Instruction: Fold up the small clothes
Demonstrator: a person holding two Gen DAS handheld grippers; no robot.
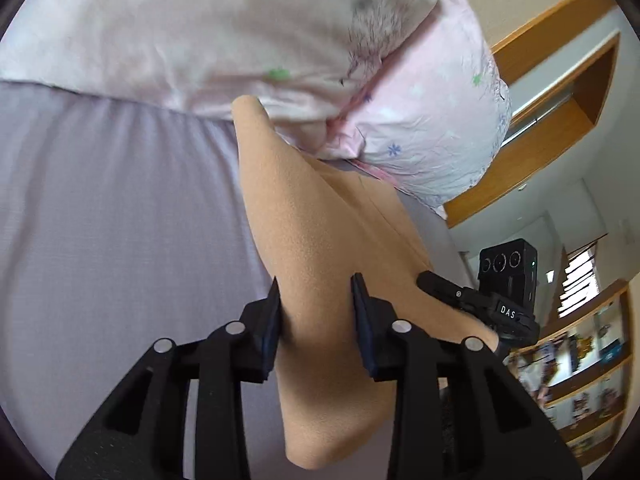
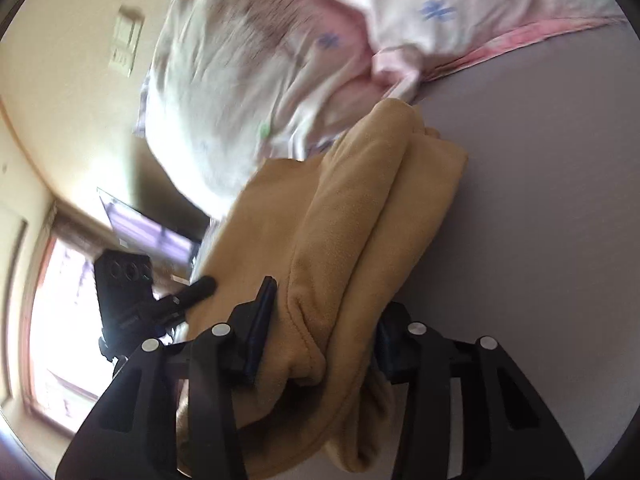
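Observation:
A tan fleece garment (image 1: 320, 248) lies over the lilac bed sheet (image 1: 120, 220), reaching up to the pillow. My left gripper (image 1: 316, 292) has its two fingers on either side of a raised fold of the garment, pressed against it. In the right wrist view the garment (image 2: 360, 220) is bunched in thick folds, and my right gripper (image 2: 324, 308) has its fingers around that bundle; the right finger is partly hidden by fabric. Each gripper shows in the other's view: the right one (image 1: 480, 300) and the left one (image 2: 160, 300).
A pink floral pillow (image 1: 280, 40) lies at the head of the bed, also in the right wrist view (image 2: 280, 60). Wooden door frames (image 1: 560, 80) and shelves (image 1: 580, 360) stand off to the right. A bright window (image 2: 60, 320) is at left.

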